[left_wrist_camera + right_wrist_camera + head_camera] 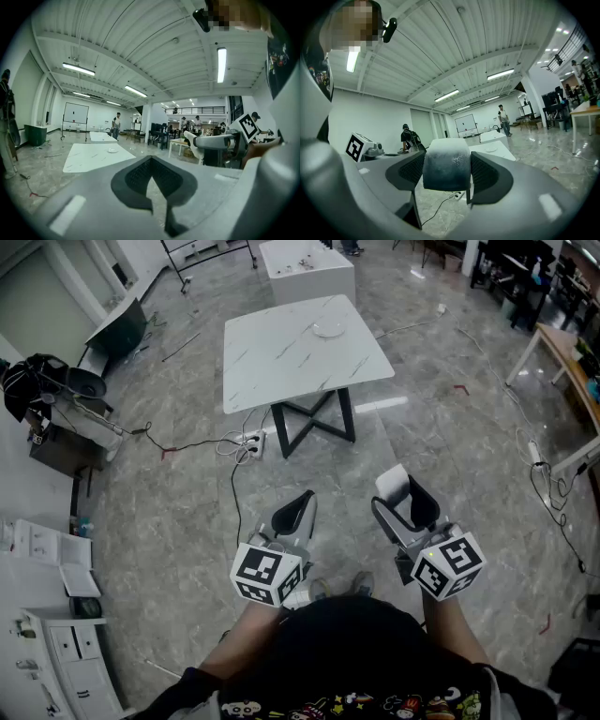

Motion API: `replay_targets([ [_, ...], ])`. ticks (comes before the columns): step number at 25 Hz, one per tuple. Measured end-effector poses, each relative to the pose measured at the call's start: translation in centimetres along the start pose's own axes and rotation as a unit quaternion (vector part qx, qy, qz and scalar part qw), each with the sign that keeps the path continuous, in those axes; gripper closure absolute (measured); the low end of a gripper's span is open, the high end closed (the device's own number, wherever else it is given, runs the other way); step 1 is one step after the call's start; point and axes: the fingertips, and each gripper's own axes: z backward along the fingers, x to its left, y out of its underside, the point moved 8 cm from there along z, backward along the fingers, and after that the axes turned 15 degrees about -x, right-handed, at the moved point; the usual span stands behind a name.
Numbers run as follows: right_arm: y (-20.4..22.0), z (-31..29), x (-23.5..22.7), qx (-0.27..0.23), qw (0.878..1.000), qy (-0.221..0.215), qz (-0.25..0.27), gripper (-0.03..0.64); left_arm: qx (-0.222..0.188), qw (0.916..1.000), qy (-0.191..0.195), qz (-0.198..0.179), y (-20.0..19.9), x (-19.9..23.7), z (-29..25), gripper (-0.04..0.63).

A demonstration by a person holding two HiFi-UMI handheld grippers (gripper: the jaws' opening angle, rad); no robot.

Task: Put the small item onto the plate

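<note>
**Progress.** Judged at an early stage. The pick-up is done; the carry to the plate and the release are outstanding.

**Left gripper** (302,509): jaws pressed together with nothing between them. It is held low at the person's front, well apart from the white marble table (281,362), on the table's near side.

**Plate** (328,330): it sits on the far right part of the tabletop. It appears bare, though it is too small in every view to be certain.

**Right gripper** (405,495): jaws pinching the small item (394,480), a pale rounded block that darkens towards its lower half, possibly foam. Gripper and item are also on the table's near side, well apart from it and from the plate.

**Count.**
- Grippers: two.
- Small item: one.
- Plate: one.
- Marble table: one.
- White box-like unit (307,268): one, beyond the table's far edge.

**Outstanding.** Close on the table, bring the item over the plate, lower it and let go.
</note>
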Motion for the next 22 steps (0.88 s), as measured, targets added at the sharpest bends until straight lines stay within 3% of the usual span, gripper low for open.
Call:
replay_targets([
  [15,0.6,1.7,0.6,0.003,1.000,0.007,0.016,0.281,0.003,1.0000,0.003,0.001,0.4,-1.4,0.8,0.595],
  [22,0.2,3.0,-1.5,0.009,1.000,0.006,0.013,0.281,0.004,1.0000,0.004,-0.001,0.6,-3.6,-1.0,0.595],
])
